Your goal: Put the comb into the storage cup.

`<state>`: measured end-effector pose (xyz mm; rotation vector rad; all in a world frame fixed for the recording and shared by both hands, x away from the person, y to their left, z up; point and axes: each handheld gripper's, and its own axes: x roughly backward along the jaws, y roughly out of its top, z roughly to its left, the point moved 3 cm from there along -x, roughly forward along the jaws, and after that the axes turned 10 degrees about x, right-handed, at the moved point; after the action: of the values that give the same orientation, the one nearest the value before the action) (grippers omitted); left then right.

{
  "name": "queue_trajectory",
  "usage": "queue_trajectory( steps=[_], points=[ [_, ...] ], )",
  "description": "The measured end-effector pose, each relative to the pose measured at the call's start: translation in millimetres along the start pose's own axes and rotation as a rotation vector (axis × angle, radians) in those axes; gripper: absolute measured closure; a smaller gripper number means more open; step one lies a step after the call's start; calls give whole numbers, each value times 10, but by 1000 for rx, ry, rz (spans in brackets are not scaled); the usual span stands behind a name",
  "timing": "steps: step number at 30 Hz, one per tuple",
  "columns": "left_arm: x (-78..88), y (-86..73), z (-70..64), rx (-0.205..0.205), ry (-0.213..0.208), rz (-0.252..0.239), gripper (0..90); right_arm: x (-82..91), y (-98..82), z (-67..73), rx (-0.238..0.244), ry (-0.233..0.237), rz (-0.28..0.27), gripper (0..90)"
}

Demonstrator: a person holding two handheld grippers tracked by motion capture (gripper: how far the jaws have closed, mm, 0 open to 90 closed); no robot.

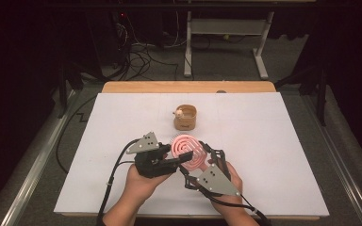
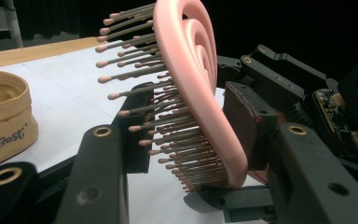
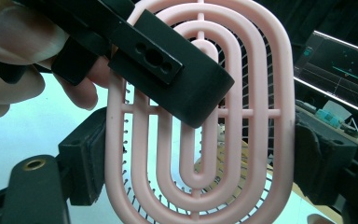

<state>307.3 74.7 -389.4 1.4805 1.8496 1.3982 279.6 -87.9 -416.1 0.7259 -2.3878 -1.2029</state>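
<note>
Working left to right over one white table (image 1: 273,155): two grippers, one brush, one cup.

My left gripper (image 1: 181,158) comes in from the near left, grey plate on top. Its jaws are closed across the thickness of the pink brush (image 1: 188,150): in the left gripper view one pad sits on the smooth pink back, the other among the bristles (image 2: 135,70). No earlier look to compare against.

One brush, pink, oval, its back built of nested rings joined by short bars, bristles brown with rounded tips. It is held off the table at the near centre, between both grippers.

My right gripper (image 1: 206,153) comes from the near right, jaws set wide and pressing the brush's two long edges, seen in the right gripper view (image 3: 200,112).

One tan cup (image 1: 185,117) stands just beyond the brush. Dark script on its side, unreadable to me.
</note>
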Motion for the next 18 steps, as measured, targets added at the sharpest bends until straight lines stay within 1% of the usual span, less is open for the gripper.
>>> queue_trajectory(
  steps=[4, 10, 13, 16, 17, 18],
  points=[
    [-2, -2, -9, -8, 4, -5, 543, -1, -1, 0, 3, -2, 1, 201],
    [-8, -7, -25, -11, 6, -11, 560, 0, 2, 3, 18, -18, 2, 201],
    [-9, -11, -33, -16, 14, -13, 567, -1, 1, 8, 30, -26, 4, 200],
    [-8, -7, -38, -12, 18, -19, 577, -4, 2, 11, 37, -33, 6, 200],
    [-1, -3, -38, -12, 12, -23, 597, -4, 2, 17, 44, -34, 9, 200],
    [0, -3, -46, -17, 17, -24, 603, -6, 5, 27, 52, -38, 12, 200]
  ],
)
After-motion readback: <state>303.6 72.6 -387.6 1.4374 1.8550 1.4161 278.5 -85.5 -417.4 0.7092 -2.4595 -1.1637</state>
